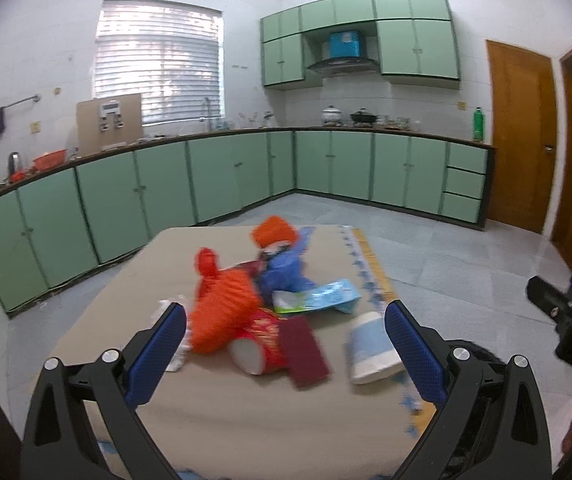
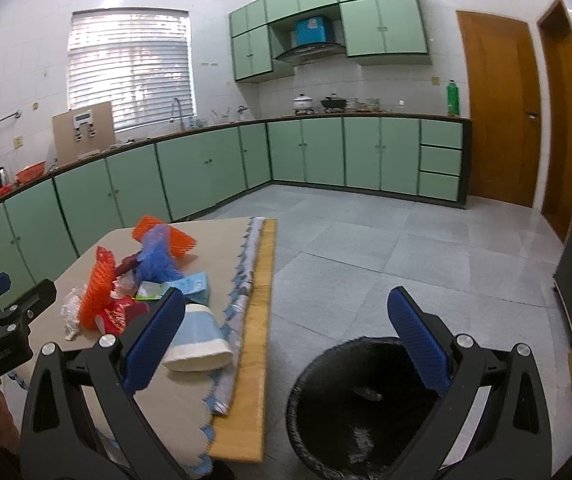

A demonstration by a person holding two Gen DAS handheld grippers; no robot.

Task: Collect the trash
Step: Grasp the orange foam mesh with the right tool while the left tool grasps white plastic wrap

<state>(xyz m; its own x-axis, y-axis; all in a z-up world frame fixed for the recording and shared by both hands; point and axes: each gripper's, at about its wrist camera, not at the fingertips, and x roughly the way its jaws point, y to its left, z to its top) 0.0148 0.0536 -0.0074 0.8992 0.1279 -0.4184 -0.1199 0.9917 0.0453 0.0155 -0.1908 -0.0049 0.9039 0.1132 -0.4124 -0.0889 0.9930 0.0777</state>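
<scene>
The left hand-held gripper (image 1: pixel 285 334) hangs over the near edge of the tabletop (image 1: pixel 245 420), its blue pads spread wide and holding nothing. Between its fingers lies the trash pile: an orange mesh bag (image 1: pixel 221 312) at ten o'clock of the gripper's centre, a red paper cup (image 1: pixel 259 350) tipped on its side, a dark red card (image 1: pixel 304 350) touching that cup, and a pale blue paper cup (image 1: pixel 372 350) just inside the right finger. At twelve o'clock sit a blue plastic bag (image 1: pixel 286 270) and a light blue wrapper (image 1: pixel 332 294) — motion blur hides finer detail.

The right hand-held gripper (image 2: pixel 286 330) is also wide open and empty, hovering past the tabletop's edge. A black-lined trash bin (image 2: pixel 350 412) stands on the floor at five o'clock, just beside the table.
</scene>
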